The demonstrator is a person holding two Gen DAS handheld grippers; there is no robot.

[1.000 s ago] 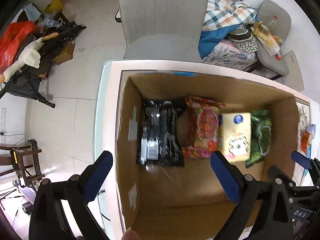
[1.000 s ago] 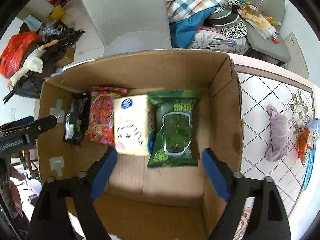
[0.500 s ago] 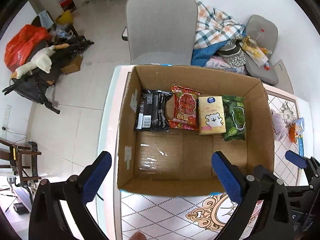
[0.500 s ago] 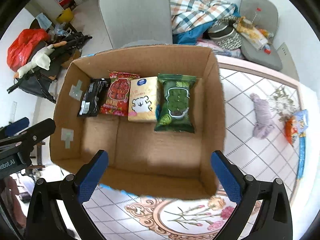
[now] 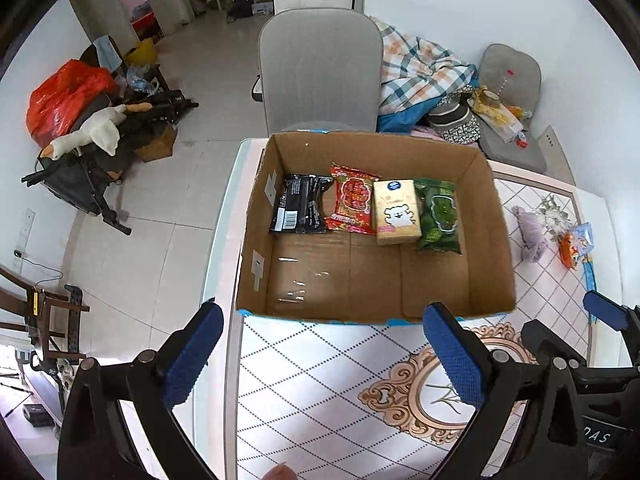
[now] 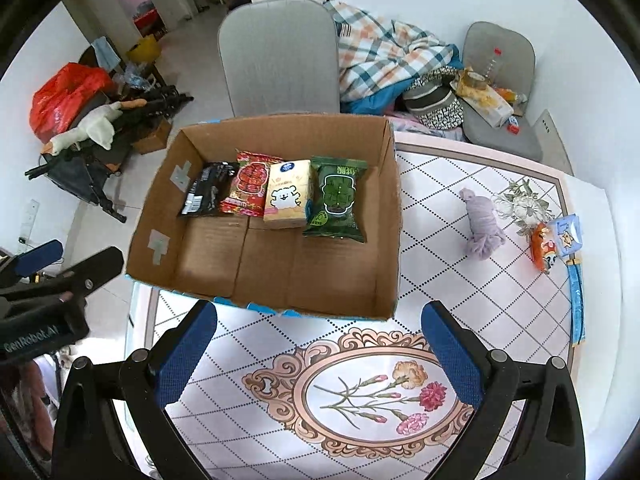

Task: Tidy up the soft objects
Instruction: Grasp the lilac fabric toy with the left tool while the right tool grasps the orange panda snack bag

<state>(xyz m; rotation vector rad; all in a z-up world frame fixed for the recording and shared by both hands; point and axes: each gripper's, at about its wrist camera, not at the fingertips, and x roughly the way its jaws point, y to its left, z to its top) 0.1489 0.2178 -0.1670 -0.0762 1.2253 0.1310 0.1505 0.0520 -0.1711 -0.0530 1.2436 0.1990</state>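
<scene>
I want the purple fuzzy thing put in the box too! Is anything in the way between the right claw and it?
Nothing visible blocks it. The purple soft bundle lies in the open on the table, right of the cardboard box. The right claw is open and empty, with only bare tablecloth between.

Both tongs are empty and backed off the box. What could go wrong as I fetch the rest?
The purple cloth looks loose and limp; a pinch may catch only a fold. The orange packet touches the blue packet, so both could drag. The cardboard box wall stands between them and the row.
</scene>
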